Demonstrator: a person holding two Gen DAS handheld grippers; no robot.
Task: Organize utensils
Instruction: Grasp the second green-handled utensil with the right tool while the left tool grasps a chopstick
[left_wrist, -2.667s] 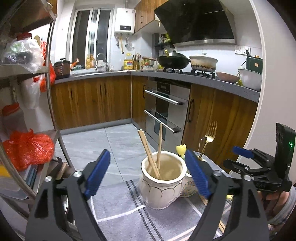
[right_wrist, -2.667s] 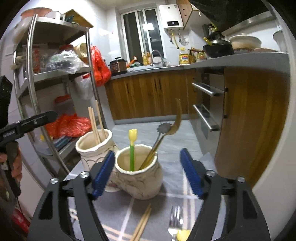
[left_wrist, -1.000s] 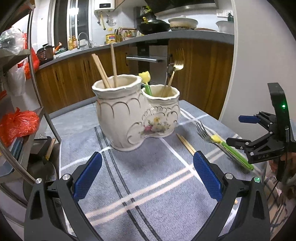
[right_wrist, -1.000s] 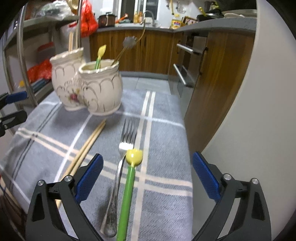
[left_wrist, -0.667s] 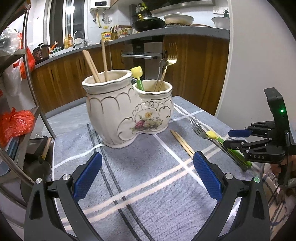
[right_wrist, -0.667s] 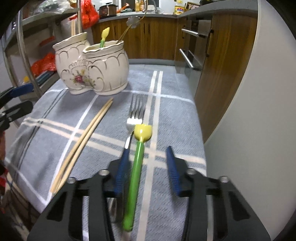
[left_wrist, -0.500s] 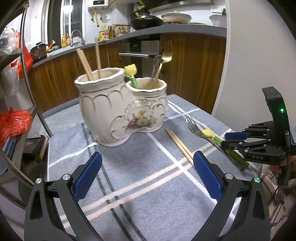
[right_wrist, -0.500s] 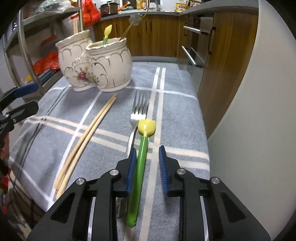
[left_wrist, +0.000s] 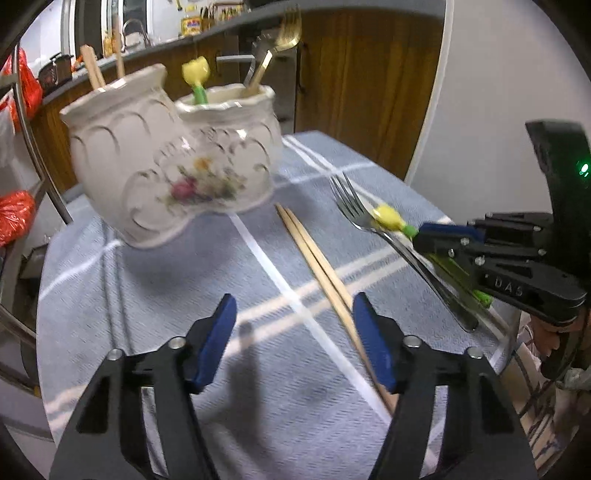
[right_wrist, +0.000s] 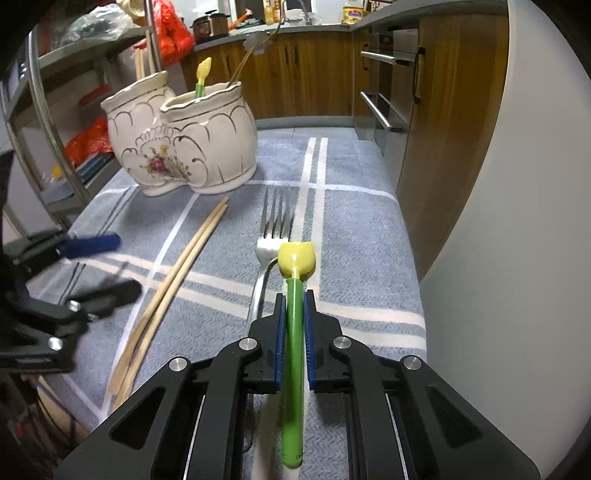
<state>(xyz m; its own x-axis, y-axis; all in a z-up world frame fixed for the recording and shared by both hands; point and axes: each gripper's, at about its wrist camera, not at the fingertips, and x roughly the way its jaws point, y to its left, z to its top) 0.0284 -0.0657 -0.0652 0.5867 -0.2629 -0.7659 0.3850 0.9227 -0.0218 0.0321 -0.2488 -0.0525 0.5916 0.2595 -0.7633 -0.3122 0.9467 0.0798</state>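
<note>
Jaws of the right gripper (right_wrist: 293, 314) are closing on the green handle of the tulip-topped utensil (right_wrist: 293, 332), and the blue pads are already pressing on both sides of it, just behind the yellow head. Jaws of the left gripper (left_wrist: 291, 334) are standing about half open and are closing too; nothing is between them, and the pair of chopsticks (left_wrist: 317, 266) is lying just beside the right pad, on the grey striped cloth of the tabletop (left_wrist: 147, 295).

I am judging the tulip-topped utensil to be light, stiff plastic, a little smooth, so a grip near the middle of the handle is looking safe and it should not bend. The steel fork (right_wrist: 271, 236) is lying right beside it, partly under the yellow head as it seems, so it may be dragged along when the utensil is lifted. The chopsticks are thin and lying flat, so I think they are hard to pinch; taking both together across the middle is probably best.

The double ceramic holder (right_wrist: 184, 144) is standing at the far side of the cloth and is looking heavy and fragile. One cup is holding chopsticks; the other is holding a second tulip utensil and a golden fork, and these upright handles are narrowing the free opening for a new piece
</note>
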